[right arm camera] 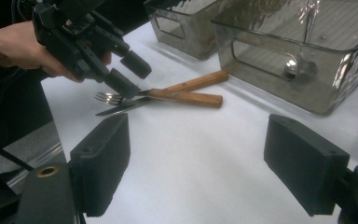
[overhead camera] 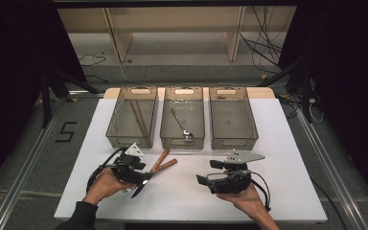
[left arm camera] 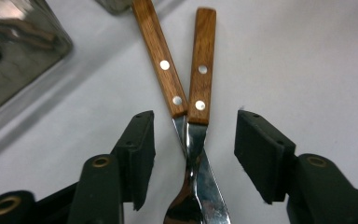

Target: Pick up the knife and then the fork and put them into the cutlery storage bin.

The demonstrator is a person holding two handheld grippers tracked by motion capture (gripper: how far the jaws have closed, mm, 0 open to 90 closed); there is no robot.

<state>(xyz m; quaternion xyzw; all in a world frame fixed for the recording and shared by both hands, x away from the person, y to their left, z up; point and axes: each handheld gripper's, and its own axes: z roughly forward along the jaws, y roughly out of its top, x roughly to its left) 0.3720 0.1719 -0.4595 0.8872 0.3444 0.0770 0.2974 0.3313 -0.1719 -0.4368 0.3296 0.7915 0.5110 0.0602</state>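
A fork and a knife with wooden handles lie crossed on the white table. My left gripper is open. Its jaws straddle the two metal necks just below the handles, apart from both. Seen from the right gripper view, the left gripper sits low over the cutlery, held by a hand. My right gripper hovers open at the right of the table, pointing left, and nothing lies between its pads.
Three clear bins stand in a row at the back of the table. The left bin holds brown sticks, the middle bin a metal spoon, and the right bin looks bare.
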